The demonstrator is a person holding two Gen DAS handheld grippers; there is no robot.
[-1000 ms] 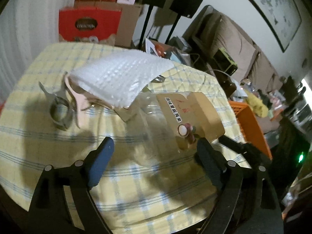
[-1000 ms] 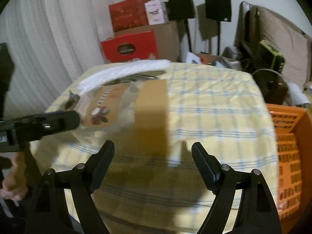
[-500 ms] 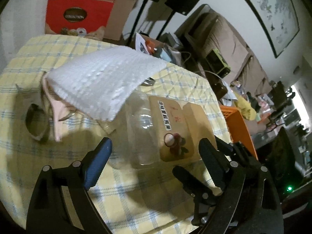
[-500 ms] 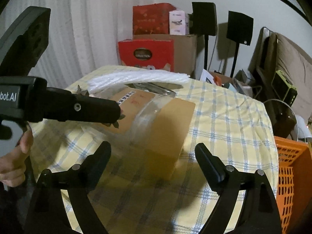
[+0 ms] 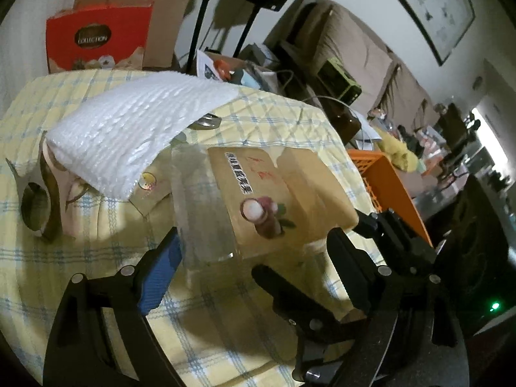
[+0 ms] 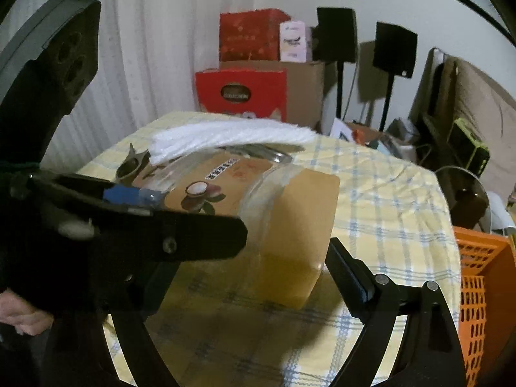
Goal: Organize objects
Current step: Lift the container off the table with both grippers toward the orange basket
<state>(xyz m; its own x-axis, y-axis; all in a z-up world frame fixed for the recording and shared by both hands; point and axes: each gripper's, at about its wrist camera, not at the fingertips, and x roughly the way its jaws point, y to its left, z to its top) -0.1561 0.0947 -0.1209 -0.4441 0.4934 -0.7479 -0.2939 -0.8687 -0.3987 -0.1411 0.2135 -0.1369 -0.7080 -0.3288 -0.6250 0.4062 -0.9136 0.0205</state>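
Closing in from six o'clock, both the left gripper (image 5: 251,258) and the right gripper (image 6: 248,267) gape wide and empty around the cardboard box (image 5: 277,190), apparently to lift it together, the right's jaws having just been opening

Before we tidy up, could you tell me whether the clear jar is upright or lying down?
Lying down: the clear jar rests on its side across the cardboard box.

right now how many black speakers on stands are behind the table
2: the left speaker and the right speaker stand side by side against the back wall, right of the stacked red boxes. Clutter may hide others.
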